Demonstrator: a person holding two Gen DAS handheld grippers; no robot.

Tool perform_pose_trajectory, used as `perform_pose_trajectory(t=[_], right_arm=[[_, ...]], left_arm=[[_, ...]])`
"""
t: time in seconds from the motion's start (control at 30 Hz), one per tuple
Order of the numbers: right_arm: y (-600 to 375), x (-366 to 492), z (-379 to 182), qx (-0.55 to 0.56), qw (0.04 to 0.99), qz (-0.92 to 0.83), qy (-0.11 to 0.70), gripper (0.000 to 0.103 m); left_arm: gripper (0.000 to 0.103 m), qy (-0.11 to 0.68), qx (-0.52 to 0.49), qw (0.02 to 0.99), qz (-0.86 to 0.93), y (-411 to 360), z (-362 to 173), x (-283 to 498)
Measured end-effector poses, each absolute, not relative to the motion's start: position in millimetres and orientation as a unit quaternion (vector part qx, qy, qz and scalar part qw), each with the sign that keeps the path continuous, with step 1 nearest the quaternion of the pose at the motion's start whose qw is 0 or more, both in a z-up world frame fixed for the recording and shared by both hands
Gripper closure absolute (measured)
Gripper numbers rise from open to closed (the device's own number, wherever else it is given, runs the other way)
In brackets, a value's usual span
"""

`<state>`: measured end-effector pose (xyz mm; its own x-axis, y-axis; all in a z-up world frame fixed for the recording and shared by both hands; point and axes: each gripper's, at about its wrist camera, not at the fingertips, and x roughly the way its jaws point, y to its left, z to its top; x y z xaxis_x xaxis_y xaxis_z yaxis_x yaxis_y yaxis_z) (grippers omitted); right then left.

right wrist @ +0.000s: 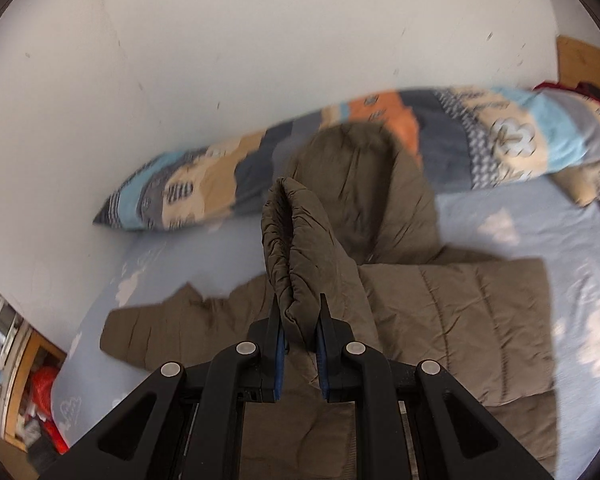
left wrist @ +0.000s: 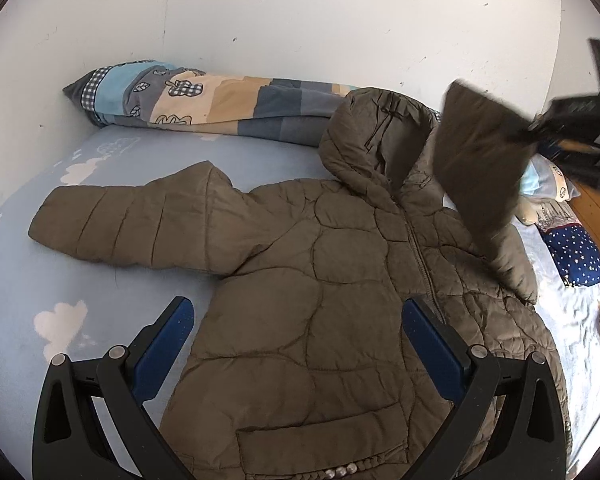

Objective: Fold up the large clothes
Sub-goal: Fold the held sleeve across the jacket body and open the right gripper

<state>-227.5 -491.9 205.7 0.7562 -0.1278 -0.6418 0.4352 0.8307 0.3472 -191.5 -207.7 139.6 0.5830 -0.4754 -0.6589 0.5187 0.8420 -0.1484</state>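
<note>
An olive puffer jacket (left wrist: 340, 280) lies front-up on the blue cloud-print sheet (left wrist: 32, 280), hood (left wrist: 376, 140) toward the wall and one sleeve (left wrist: 128, 224) stretched out to the left. My left gripper (left wrist: 300, 328) hangs open above the jacket's lower body, with nothing pinched between its blue pads. My right gripper (right wrist: 300, 306) is shut on the cuff of the other sleeve (right wrist: 296, 248), which stands up between its fingers. In the left wrist view that lifted sleeve (left wrist: 480, 152) hangs in the air at the upper right, over the jacket's shoulder.
A long patchwork pillow (left wrist: 220, 100) lies along the white wall behind the hood. A navy star-print cushion (left wrist: 576, 256) and other bedding sit at the right bed edge. A wooden shelf with red items (right wrist: 40, 392) stands beyond the bed's left end.
</note>
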Motion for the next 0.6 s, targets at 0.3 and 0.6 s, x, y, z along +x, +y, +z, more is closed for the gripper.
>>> perform_pose_trajectory(t=[0.3, 0.6], right_arm=[[-460.9, -188.6, 127.3, 0.269, 0.886, -0.103, 0.363, 0.090], [-440.3, -167.0, 76.8, 0.280, 0.873, -0.076, 0.393, 0.088]], left_arm=[[0.000, 0.370, 0.024, 0.889, -0.267, -202.6, 135.2, -183.2], [0.000, 0.377, 0.031, 0.889, -0.257, -207.2, 129.7, -179.9]])
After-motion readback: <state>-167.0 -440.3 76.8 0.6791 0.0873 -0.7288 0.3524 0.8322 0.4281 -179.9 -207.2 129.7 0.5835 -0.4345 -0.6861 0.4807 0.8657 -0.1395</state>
